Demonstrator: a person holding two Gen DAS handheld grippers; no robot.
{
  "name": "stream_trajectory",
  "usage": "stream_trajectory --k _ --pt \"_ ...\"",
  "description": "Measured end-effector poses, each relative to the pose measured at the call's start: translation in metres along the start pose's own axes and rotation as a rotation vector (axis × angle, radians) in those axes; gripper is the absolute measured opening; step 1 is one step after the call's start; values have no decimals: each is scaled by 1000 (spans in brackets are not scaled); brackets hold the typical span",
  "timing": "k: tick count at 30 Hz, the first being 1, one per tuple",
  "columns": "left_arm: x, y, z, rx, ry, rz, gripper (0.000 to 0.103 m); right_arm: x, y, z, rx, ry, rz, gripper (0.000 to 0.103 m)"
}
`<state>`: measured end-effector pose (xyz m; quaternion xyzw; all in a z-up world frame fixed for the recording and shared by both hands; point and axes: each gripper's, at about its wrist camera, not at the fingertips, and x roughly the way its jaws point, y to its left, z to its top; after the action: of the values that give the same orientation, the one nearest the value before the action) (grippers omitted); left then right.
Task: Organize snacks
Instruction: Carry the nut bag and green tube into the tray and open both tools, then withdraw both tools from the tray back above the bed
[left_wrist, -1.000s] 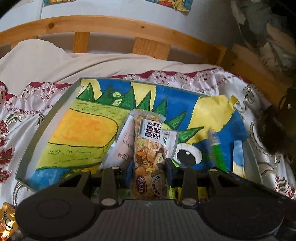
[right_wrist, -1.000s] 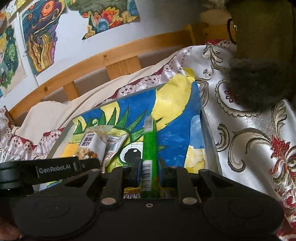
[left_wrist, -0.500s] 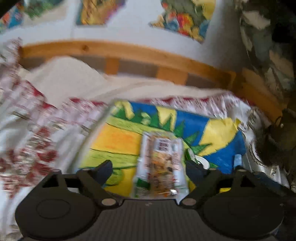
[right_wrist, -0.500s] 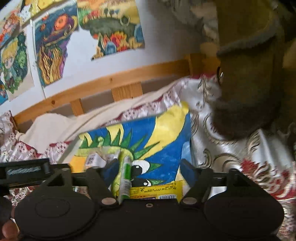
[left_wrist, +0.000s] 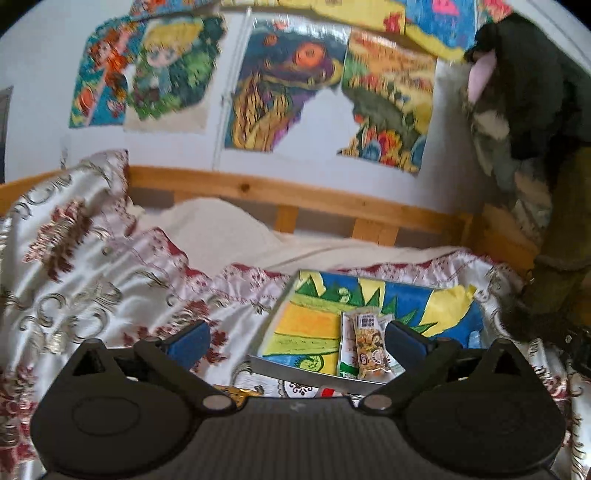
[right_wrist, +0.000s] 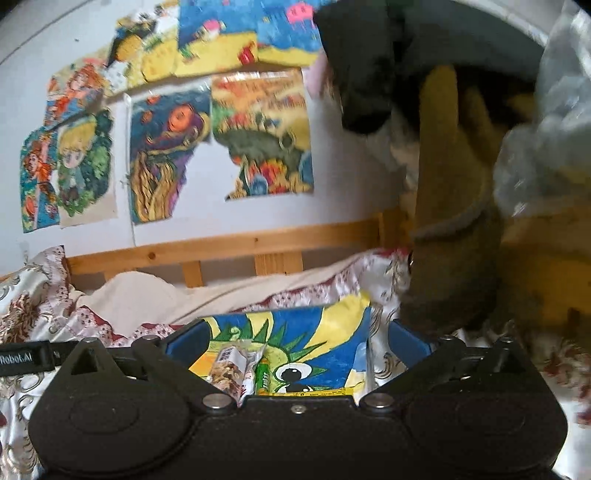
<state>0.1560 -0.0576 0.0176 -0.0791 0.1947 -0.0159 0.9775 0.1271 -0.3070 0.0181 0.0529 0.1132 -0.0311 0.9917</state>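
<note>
The nut snack packet (left_wrist: 370, 345) lies flat inside the tray (left_wrist: 295, 373), toward the tray's near edge, its long side running from near rim to far rim. A white and green packet (left_wrist: 345, 360) lies partly under it, on the side toward the yellow band of the tray's painted lining. In the right wrist view the same nut snack packet (right_wrist: 231, 369) shows beside a green tube-shaped snack (right_wrist: 263, 374), which lies just beside it, nearer the painted eye on the lining. A yellow packet edge (right_wrist: 314, 394) shows at the tray's near rim, mostly hidden by the gripper body.

The tray rests on a white satin bedspread (left_wrist: 74, 288) with red and gold floral pattern. Behind the tray runs a wooden bed rail (left_wrist: 258, 192), and above that a white wall carries several coloured drawings (left_wrist: 291, 85). A dark plush toy (left_wrist: 546, 92) stands beside the tray's far right corner.

The left gripper (left_wrist: 295, 341) has its jaws still opening, spread wide, with nothing pressed between the pads; the nut snack packet sits just inside its right finger in the view, untouched. The right gripper (right_wrist: 295, 345) likewise has its jaws opening, spread wide and empty; the tray's contents appear between and below its fingers, not in contact.
</note>
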Motion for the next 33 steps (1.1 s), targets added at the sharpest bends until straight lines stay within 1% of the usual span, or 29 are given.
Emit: stream_trajectory --k 2,5,7,10,13,15,17,21,25,28,33 --pt "-19 6 -4 7 -28 -5 102 -21 4 -2 -9 -17 -5 102" --pt "-44 14 -14 28 -78 25 102 -58 9 -12 28 -33 -7 102" --pt "-58 21 -21 47 -89 32 102 -81 11 -22 61 -40 5 102" --pt "-77 30 -32 63 -89 43 102 -106 19 -29 52 -44 3 102" --pt "-93 34 -40 79 -57 63 102 -127 28 -31 26 -73 -1 102" --pt "-104 35 -45 105 -34 62 102 -137 32 -34 19 -69 -8 102" --pt "-110 36 -48 147 15 62 102 -143 35 -40 26 -39 -11 102" --pt "-125 38 -60 210 58 91 102 -152 41 -50 53 19 4 102" --pt "-136 46 -69 205 108 79 102 -160 48 -57 73 57 11 102" --pt "-139 52 -71 175 144 86 102 -167 51 -63 96 75 -1 102" --pt "-143 59 -75 156 173 106 102 -175 61 -70 59 84 -1 102"
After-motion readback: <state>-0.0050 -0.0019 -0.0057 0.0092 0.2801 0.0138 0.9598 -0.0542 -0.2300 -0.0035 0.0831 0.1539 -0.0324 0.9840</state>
